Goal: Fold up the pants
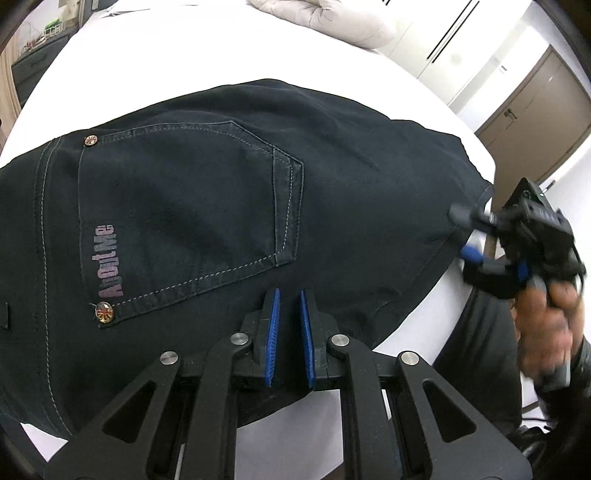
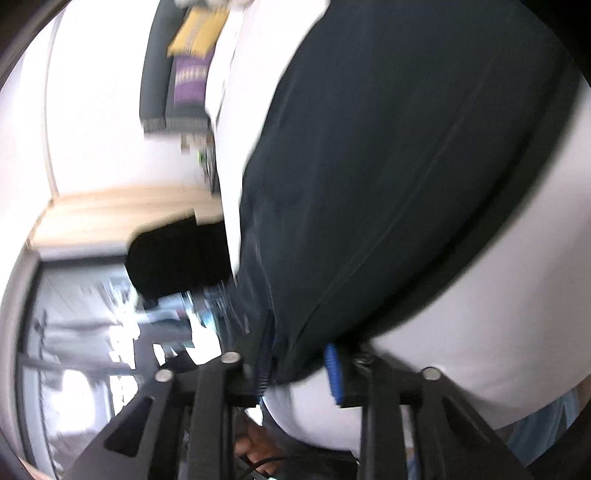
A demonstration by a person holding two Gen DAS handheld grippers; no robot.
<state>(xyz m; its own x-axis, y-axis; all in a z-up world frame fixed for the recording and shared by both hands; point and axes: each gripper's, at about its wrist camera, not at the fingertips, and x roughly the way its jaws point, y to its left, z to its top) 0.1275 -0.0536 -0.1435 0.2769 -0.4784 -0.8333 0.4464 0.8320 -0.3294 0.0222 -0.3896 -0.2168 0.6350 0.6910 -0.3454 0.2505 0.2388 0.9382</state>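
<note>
Dark navy pants [image 1: 221, 192] lie folded on a white bed [image 1: 184, 48], back pocket with "About Me" lettering facing up. My left gripper [image 1: 290, 295] hovers over their near edge, its blue pads close together with nothing between them. A hand holds my right gripper [image 1: 466, 234] at the pants' right-hand edge, one finger above the cloth and one below. The right wrist view is blurred and rolled sideways. There the pants' edge [image 2: 369, 184] lies between the right gripper's [image 2: 299, 354] spread pads, resting against one and clear of the other.
A beige pillow or duvet [image 1: 325, 18] lies at the far end of the bed. A brown door [image 1: 535, 110] and white wall panels stand past the bed's right edge. Yellow and purple cushions [image 2: 192, 55] and a dark object [image 2: 177, 254] show blurred beyond the bed.
</note>
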